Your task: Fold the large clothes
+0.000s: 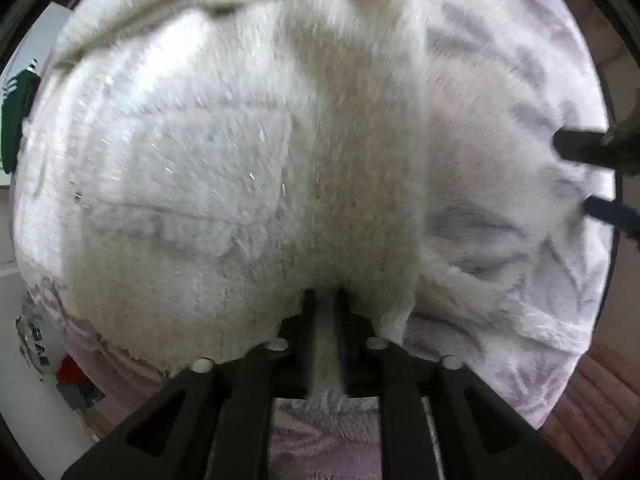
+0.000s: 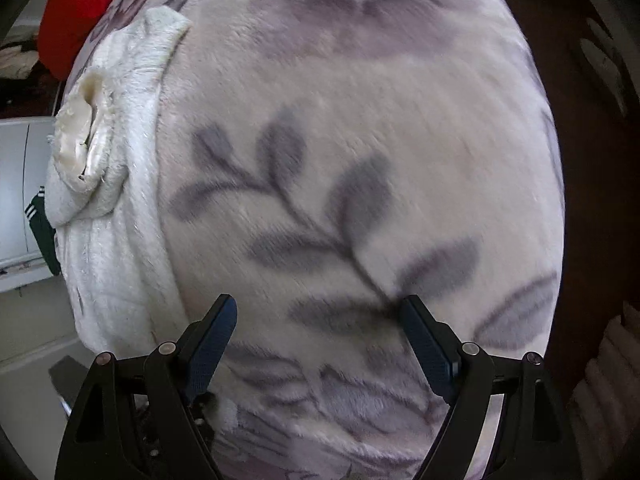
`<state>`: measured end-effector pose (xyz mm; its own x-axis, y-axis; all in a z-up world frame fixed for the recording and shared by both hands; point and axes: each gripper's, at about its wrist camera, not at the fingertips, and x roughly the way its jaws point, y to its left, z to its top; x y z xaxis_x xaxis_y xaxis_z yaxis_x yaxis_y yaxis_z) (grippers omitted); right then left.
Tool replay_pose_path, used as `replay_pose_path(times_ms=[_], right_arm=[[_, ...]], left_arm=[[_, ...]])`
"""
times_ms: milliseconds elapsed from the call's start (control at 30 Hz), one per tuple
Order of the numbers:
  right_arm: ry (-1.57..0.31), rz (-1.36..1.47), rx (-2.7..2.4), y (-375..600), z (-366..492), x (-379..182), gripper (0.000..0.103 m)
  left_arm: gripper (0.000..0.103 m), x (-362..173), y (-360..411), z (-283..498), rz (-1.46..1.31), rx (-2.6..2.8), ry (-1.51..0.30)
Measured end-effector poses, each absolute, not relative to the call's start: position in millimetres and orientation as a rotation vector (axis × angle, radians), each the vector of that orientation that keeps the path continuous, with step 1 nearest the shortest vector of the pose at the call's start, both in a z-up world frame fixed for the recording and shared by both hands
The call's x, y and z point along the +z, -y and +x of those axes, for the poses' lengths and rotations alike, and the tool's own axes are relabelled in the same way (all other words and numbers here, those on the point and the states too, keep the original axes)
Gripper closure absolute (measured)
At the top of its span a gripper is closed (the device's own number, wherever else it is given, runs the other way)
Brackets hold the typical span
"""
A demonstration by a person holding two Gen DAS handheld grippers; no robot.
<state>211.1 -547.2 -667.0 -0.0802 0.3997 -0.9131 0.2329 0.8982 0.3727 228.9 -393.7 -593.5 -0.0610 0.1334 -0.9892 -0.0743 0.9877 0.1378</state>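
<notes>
While both cameras look steeply down, the biggest thing in view is the leaf-print blanket [image 2: 360,140], pale plush with grey-lilac leaves, covering the whole work surface under both grippers

Next, the white fleece garment [image 1: 240,160]: it lies flat on the blanket and fills most of the left wrist view, fuzzy pile up, with a stitched square panel left of centre and a seam or hem curving along the top. In the right wrist view the same garment [image 2: 116,208] is a bunched strip along the blanket's left edge, with a satiny cream lining showing in an opening near its upper end

Left gripper [image 1: 326,300]: jaws narrow, nearly together, with a strip of the garment's near edge running between them. Can't tell if the pads are pressing on it or are already slack; view is motion-blurred

Right gripper [image 2: 318,320]: spread wide, nothing between the fingers, tips hovering over a printed leaf on bare blanket, clear of the garment, which sits well to its left. Its tips also show at the right edge of the left wrist view [image 1: 588,176], apart and off the garment

Small stuff: red fabric [image 2: 80,12] beyond the blanket's top-left corner, a dark green item with white stripes [image 2: 42,224] past the left edge, beside a light grey panel
</notes>
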Motion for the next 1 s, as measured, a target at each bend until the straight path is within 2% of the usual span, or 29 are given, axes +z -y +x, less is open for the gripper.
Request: replay_pose_path(times_ms=[33, 100, 300, 500, 567, 600, 633, 733, 1000], right_arm=[[-1.669, 0.501, 0.142, 548.4, 207.9, -668.1, 0.017], [-1.661, 0.510, 0.120, 550.3, 203.3, -665.1, 0.017], [-1.650, 0.505, 0.073, 568.7, 193.2, -663.3, 0.017], [-1.646, 0.485, 0.091, 576.4, 193.7, -660.2, 0.017], [-1.644, 0.505, 0.129, 575.5, 197.1, -658.9, 0.017], [-1.639, 0.523, 0.163, 574.5, 200.4, -657.9, 0.017], [-1.634, 0.541, 0.196, 571.5, 203.5, -657.6, 0.017], [-1.612, 0.666, 0.336, 558.5, 220.1, -659.2, 0.017], [-1.514, 1.011, 0.590, 492.1, 301.9, -679.5, 0.017]], left_arm=[[0.059, -587.9, 393.6, 228.0, 0.059, 0.175, -1.604], [0.039, -582.4, 395.5, 224.8, 0.094, 0.191, -1.577], [0.038, -579.9, 445.0, 215.1, 0.153, 0.146, -1.580], [0.036, -616.9, 451.2, 213.8, 0.174, 0.169, -1.628], [0.048, -610.3, 442.2, 215.7, 0.152, 0.201, -1.592], [0.075, -602.9, 435.1, 217.3, 0.151, 0.211, -1.563], [0.090, -596.7, 431.5, 218.4, 0.149, 0.216, -1.542], [0.093, -576.6, 417.9, 221.3, 0.119, 0.234, -1.491], [0.094, -539.2, 381.9, 222.3, 0.061, 0.277, -1.467]])
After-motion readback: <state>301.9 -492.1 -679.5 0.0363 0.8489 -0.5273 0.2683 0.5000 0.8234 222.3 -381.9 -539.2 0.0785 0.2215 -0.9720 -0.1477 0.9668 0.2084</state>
